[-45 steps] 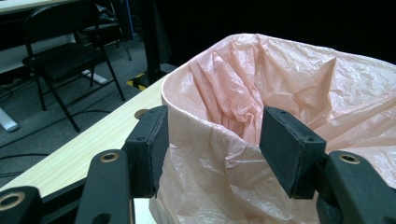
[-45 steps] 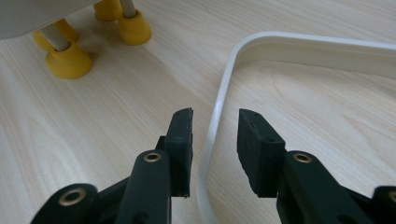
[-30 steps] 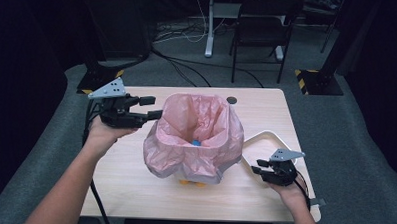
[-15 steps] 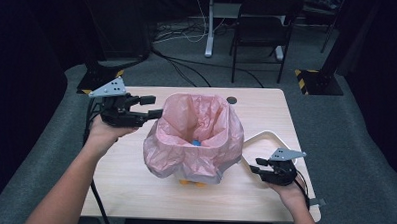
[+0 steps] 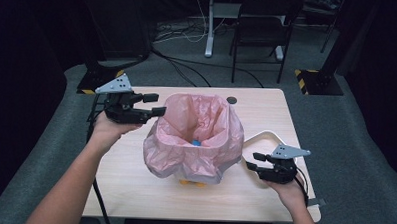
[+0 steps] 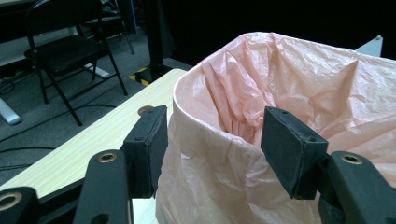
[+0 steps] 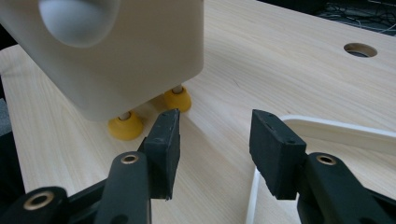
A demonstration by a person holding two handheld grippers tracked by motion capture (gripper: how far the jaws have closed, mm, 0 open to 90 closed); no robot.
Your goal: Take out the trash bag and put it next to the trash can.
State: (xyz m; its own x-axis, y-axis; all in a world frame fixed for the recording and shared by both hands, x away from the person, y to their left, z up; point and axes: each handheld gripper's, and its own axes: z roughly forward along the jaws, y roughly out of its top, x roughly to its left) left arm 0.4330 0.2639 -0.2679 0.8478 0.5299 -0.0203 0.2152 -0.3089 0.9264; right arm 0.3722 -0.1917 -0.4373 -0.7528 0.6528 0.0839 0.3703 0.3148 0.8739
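Left tongs straddle, unclamped, the pink bag's rim over the mid-worktop bin. Right tongs, just opened wider and empty, are free for a fresh grip.

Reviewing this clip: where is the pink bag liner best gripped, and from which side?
Probably the liner's folded-over rim, from the bin's left side: there the left gripper already straddles the thin edge, one pad outside, one inside, open.

Light wood table w/ round hole at far edge. On it: bin on yellow feet w/ pink bag, white tray at right.
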